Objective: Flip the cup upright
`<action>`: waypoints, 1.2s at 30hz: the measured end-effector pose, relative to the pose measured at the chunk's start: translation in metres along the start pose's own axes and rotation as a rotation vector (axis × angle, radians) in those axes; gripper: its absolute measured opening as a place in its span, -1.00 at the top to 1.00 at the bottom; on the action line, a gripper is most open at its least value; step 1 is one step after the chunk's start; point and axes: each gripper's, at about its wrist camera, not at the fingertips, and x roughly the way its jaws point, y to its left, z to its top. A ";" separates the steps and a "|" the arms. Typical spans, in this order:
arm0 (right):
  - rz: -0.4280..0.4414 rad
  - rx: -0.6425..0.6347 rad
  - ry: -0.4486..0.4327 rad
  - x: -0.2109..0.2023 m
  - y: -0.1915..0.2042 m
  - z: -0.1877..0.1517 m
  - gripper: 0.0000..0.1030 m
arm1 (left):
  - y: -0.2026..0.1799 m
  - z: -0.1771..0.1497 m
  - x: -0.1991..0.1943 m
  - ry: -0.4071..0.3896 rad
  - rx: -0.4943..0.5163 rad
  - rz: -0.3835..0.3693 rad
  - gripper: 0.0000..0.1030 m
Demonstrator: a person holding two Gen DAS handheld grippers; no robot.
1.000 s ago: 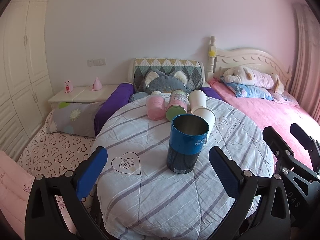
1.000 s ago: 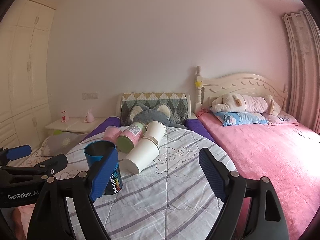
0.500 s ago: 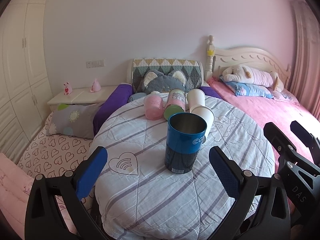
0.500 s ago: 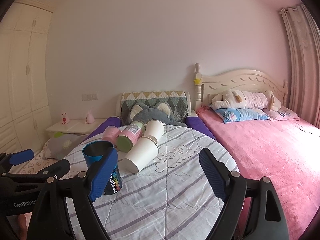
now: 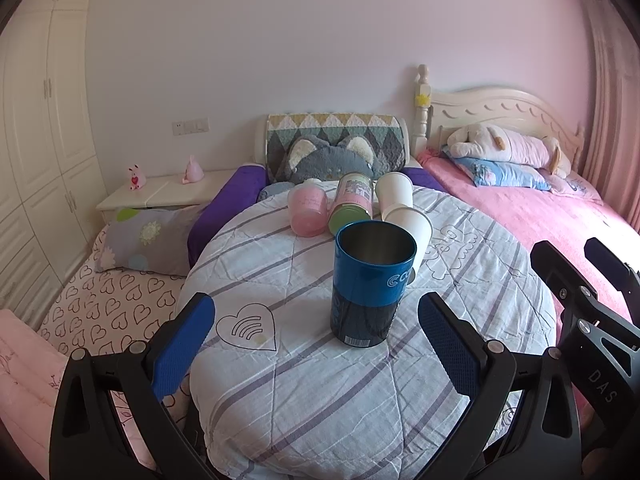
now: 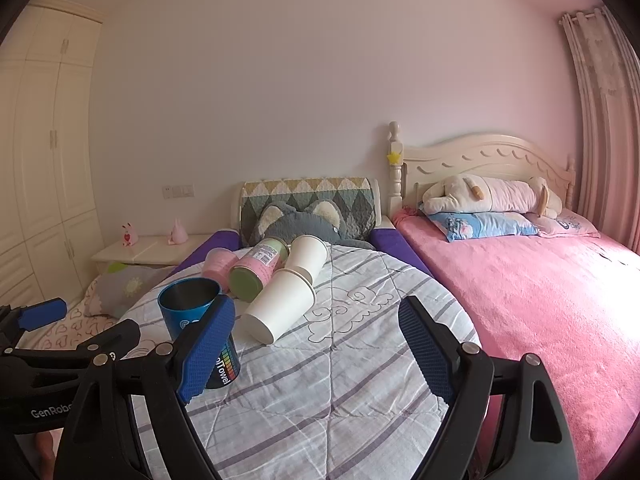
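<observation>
A blue and black metal cup (image 5: pixel 370 284) stands upright on the round quilted table (image 5: pixel 320 380), also in the right wrist view (image 6: pixel 192 312). Behind it lie a pink cup (image 5: pixel 307 210), a pink can with a green end (image 5: pixel 352 204) and two white paper cups (image 5: pixel 408 220), all on their sides. My left gripper (image 5: pixel 316 340) is open and empty, its fingers on either side in front of the blue cup. My right gripper (image 6: pixel 312 344) is open and empty, in front of the nearer white paper cup (image 6: pixel 280 310).
A pink bed (image 6: pixel 520 292) with a plush toy (image 6: pixel 488 196) lies to the right. A grey cat cushion (image 5: pixel 328 160) and patterned headboard stand behind the table. A white nightstand (image 5: pixel 168 192) and wardrobe (image 5: pixel 36 140) are at the left.
The left gripper has drawn back slightly from the upright blue cup. The right gripper has barely shifted. The cups have not moved.
</observation>
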 end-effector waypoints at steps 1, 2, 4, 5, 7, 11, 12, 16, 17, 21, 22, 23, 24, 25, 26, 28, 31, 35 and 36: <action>0.000 0.000 0.001 0.000 0.000 0.000 -0.66 | 0.000 0.000 0.002 0.004 0.000 0.000 -0.99; -0.001 0.000 0.002 0.000 0.000 0.000 -0.66 | 0.000 0.000 0.002 0.007 0.000 -0.001 -0.99; -0.001 -0.001 0.008 0.002 -0.001 0.000 -0.66 | 0.000 0.000 0.004 0.009 0.000 -0.001 -0.99; 0.000 -0.001 0.011 0.002 -0.001 -0.001 -0.66 | 0.000 0.000 0.004 0.009 0.000 -0.001 -0.99; 0.001 0.000 0.014 0.003 -0.002 -0.001 -0.66 | 0.000 -0.001 0.007 0.013 0.002 0.000 -0.99; 0.005 0.003 0.024 0.006 -0.003 -0.002 -0.66 | 0.000 -0.002 0.008 0.016 0.002 0.000 -0.99; 0.006 0.003 0.026 0.006 -0.003 -0.002 -0.66 | 0.000 -0.002 0.008 0.014 0.002 0.000 -0.99; 0.006 0.003 0.033 0.008 -0.003 -0.003 -0.66 | -0.001 -0.001 0.008 0.014 0.002 0.000 -0.99; 0.006 0.003 0.032 0.008 -0.003 -0.003 -0.66 | 0.000 -0.002 0.008 0.015 0.001 0.000 -0.99; 0.006 0.003 0.032 0.008 -0.003 -0.003 -0.66 | -0.001 -0.001 0.008 0.014 0.002 0.001 -0.99; 0.007 0.003 0.034 0.009 -0.004 -0.003 -0.66 | -0.001 -0.001 0.008 0.014 0.003 0.002 -0.99; 0.007 0.004 0.035 0.009 -0.004 -0.003 -0.66 | -0.001 -0.002 0.009 0.016 0.005 0.003 -0.99; 0.007 0.004 0.037 0.011 -0.004 -0.003 -0.66 | 0.000 -0.003 0.010 0.017 0.005 0.003 -0.99; 0.005 0.004 0.039 0.012 -0.004 -0.004 -0.66 | 0.000 -0.003 0.010 0.017 0.005 0.004 -0.99; 0.005 0.005 0.041 0.013 -0.004 -0.004 -0.66 | 0.000 -0.004 0.011 0.018 0.006 0.004 -0.99; 0.004 0.007 0.044 0.014 -0.005 -0.005 -0.66 | 0.000 -0.004 0.012 0.019 0.006 0.003 -0.99; 0.002 0.006 0.047 0.015 -0.005 -0.007 -0.66 | 0.000 -0.004 0.012 0.018 0.006 0.004 -0.99; 0.003 0.007 0.049 0.015 -0.005 -0.007 -0.66 | 0.000 -0.005 0.013 0.018 0.008 0.006 -0.99; 0.003 0.006 0.051 0.015 -0.005 -0.007 -0.66 | 0.000 -0.005 0.013 0.019 0.007 0.005 -1.00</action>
